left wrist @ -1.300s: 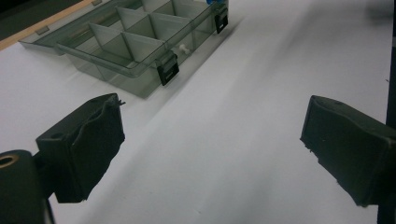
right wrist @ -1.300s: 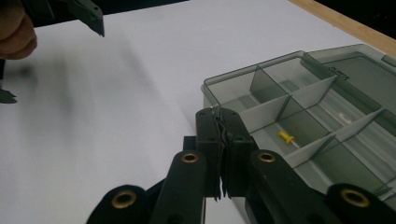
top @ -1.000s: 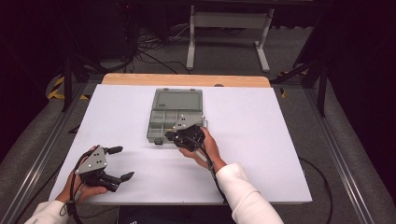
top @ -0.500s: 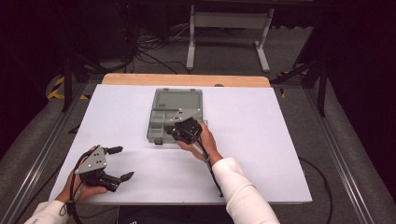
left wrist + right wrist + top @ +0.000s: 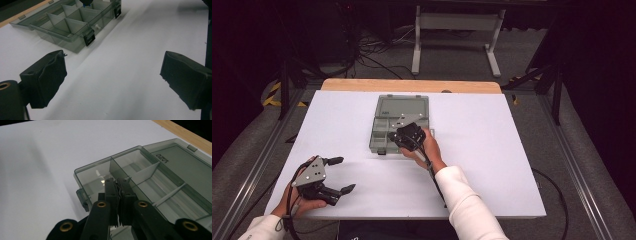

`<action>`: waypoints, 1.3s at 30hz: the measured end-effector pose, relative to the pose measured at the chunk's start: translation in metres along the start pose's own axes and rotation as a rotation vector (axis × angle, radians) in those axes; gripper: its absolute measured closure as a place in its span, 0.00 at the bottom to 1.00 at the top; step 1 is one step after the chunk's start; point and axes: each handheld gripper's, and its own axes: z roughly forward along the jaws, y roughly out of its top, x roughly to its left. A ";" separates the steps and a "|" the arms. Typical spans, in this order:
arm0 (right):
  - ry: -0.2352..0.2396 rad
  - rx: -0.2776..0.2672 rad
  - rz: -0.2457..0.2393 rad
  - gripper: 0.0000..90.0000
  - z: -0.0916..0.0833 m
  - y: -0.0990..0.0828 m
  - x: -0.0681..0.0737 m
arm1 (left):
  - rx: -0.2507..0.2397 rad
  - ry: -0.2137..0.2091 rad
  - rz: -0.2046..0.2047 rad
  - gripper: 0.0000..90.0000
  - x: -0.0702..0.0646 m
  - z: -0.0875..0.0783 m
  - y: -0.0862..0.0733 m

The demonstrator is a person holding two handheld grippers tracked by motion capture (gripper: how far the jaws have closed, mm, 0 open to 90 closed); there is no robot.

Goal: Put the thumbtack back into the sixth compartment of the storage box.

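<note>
Hovering right gripper [image 5: 404, 134] closed over organizer box [image 5: 387, 122], left gripper [image 5: 339, 175] resting open

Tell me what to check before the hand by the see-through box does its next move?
1. Box lid open and laid flat: ok.
2. Right gripper over a compartment of the box: ok.
3. Right gripper jaws shut: ok.
4. Something held between those jaws: cannot tell.
5. Left gripper open, clear of the box: ok.
6. Small white piece beside the box's front latch, outside the box: not ok.
</note>
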 end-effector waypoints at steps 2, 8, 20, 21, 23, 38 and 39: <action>-0.003 0.002 -0.002 0.98 0.001 0.000 -0.001 | 0.000 0.001 -0.001 0.08 0.000 0.000 0.000; -0.008 0.014 0.005 0.98 0.004 -0.003 -0.001 | 0.000 0.000 -0.001 0.08 0.000 0.000 0.000; -0.010 0.048 0.015 0.98 0.011 -0.008 0.001 | 0.000 0.002 0.001 0.08 0.000 0.000 0.000; -0.010 0.051 0.016 0.98 0.011 -0.008 0.001 | 0.003 0.001 0.002 0.08 0.000 0.000 0.000; -0.008 0.056 0.017 0.98 0.012 -0.010 0.001 | 0.002 0.000 0.004 0.08 -0.001 0.000 0.000; 0.001 0.055 0.029 0.96 0.012 -0.013 0.002 | 0.007 -0.006 0.007 0.08 -0.001 0.001 0.000; -0.001 0.053 0.029 0.96 0.011 -0.014 0.002 | 0.007 -0.006 0.005 0.08 -0.001 0.001 0.000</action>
